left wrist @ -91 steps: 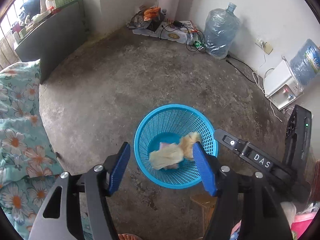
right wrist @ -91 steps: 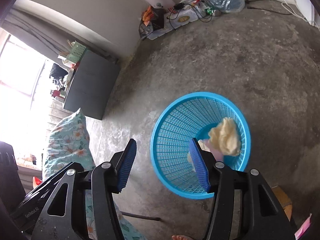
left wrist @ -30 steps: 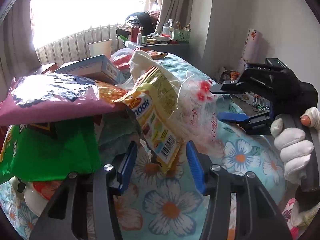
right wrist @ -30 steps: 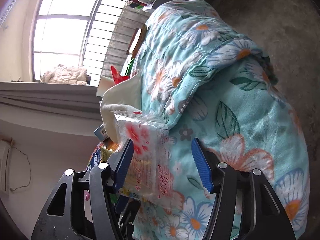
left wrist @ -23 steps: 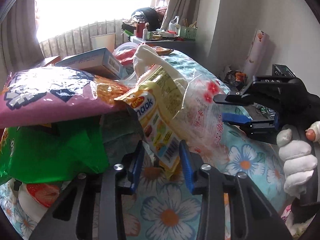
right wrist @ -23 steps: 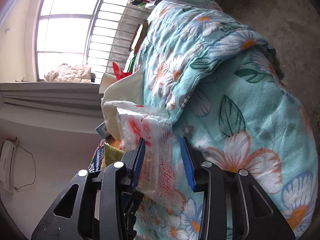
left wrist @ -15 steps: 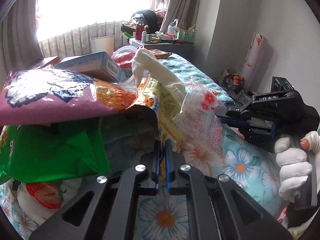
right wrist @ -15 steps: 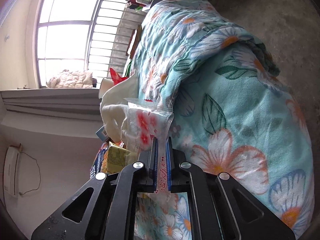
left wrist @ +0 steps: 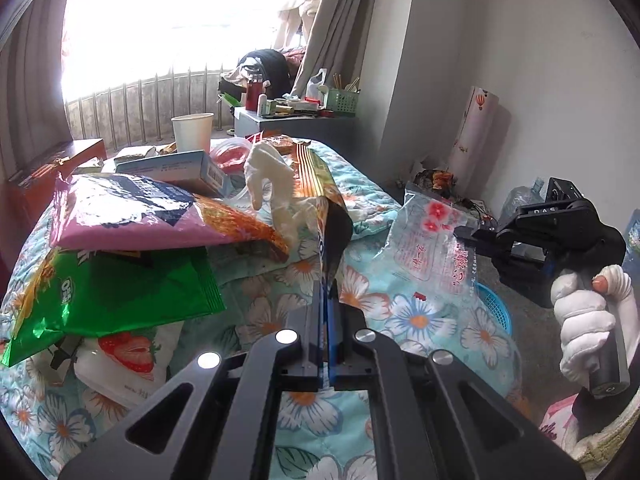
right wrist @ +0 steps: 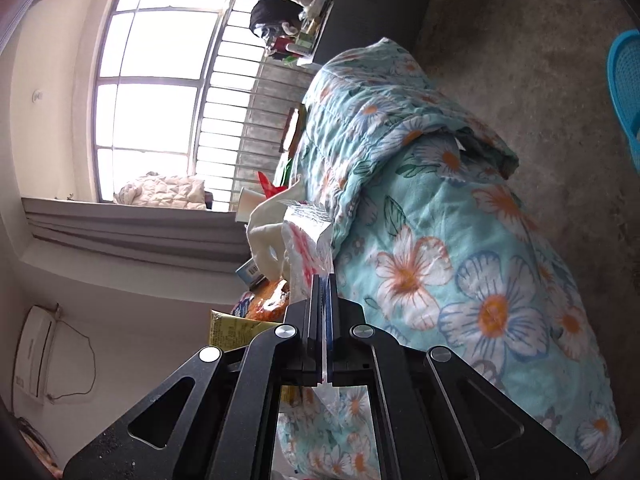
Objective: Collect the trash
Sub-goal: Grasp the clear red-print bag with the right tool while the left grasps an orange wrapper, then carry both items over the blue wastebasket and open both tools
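Trash: wrappers piled on the floral quilt [left wrist: 420, 320]; you hold 2 of them.
Left gripper [left wrist: 325, 300]: your jaws just closed, now clamped on the yellow wrapper [left wrist: 326, 216], lifted edge-on above the quilt.
Right gripper [right wrist: 323, 292]: your jaws just closed, now pinching the clear bag [left wrist: 432, 248] with red flowers, held off the quilt's right side.
Right hand [left wrist: 588, 320]: white glove on the handle.
Basket [left wrist: 496, 308]: blue, on the floor beyond the quilt edge.
Pile: pink bag [left wrist: 132, 216], green bag [left wrist: 120, 292], white glove [left wrist: 272, 184], cup [left wrist: 192, 132].
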Demonstrator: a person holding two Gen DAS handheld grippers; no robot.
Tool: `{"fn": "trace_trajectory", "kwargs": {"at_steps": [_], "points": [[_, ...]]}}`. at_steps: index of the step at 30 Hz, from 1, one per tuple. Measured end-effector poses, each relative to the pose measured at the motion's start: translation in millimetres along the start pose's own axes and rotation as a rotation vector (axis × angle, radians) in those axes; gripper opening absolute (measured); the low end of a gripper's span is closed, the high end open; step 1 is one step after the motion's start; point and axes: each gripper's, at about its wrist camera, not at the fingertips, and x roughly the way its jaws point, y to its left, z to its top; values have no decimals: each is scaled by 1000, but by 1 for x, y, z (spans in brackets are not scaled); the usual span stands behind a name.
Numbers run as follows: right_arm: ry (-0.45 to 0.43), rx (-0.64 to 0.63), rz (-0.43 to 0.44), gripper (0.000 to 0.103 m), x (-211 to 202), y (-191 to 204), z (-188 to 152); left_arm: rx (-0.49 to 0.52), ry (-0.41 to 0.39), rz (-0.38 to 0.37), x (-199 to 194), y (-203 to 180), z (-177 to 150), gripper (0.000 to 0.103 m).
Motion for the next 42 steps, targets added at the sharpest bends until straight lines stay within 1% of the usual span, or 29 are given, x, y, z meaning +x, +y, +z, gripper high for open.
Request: {"fn": "trace_trajectory", "kwargs": {"at_steps": [1, 4, 7, 10, 13, 15, 17, 20, 22, 24, 28, 30, 33, 36, 38, 39, 40, 41, 42], "points": [[-14, 0, 1, 0, 3, 5, -1, 2, -9, -5, -5, -1, 1, 1], [-62, -2, 7, 0, -12, 10, -5, 8, -36, -38, -20, -3, 5, 1], [-126, -1, 2, 0, -34, 13, -7, 32, -43, -114, -29, -12, 18, 1], [-225, 0, -36, 0, -69, 8, -5, 88, -56, -201, -35, -31, 37, 1], [-335, 25, -76, 0, -103, -6, -2, 125, -16, -302, -22, -59, 62, 1], [-417, 36, -145, 0, -124, -18, 1, 138, 38, -360, -4, -82, 78, 1], [-489, 64, -203, 0, -139, -34, 5, 145, 105, -416, 21, -104, 91, 1], [-571, 136, -274, 0, -155, -70, 12, 180, 213, -457, 67, -149, 102, 1], [-604, 186, -307, 0, -161, -96, 19, 219, 271, -466, 97, -180, 103, 1], [-617, 230, -332, 0, -162, -123, 27, 246, 333, -466, 132, -212, 101, 1], [-620, 319, -384, 0, -158, -174, 43, 264, 481, -504, 205, -272, 78, 1], [-615, 350, -391, 0, -154, -198, 53, 279, 535, -506, 239, -296, 63, 1], [-599, 398, -397, 3, -149, -233, 69, 284, 610, -492, 282, -322, 43, 1], [-600, 434, -409, 5, -144, -261, 83, 309, 641, -482, 312, -341, 28, 2], [-593, 462, -419, 15, -140, -279, 91, 314, 671, -483, 331, -352, 19, 2], [-590, 474, -424, 32, -138, -286, 94, 315, 690, -477, 340, -355, 14, 9], [-570, 484, -423, 47, -136, -294, 96, 320, 700, -442, 349, -357, 11, 15], [-553, 505, -424, 47, -133, -302, 97, 322, 693, -410, 353, -357, 11, 33], [-555, 528, -422, 47, -132, -309, 96, 322, 677, -392, 356, -357, 11, 41]]}}
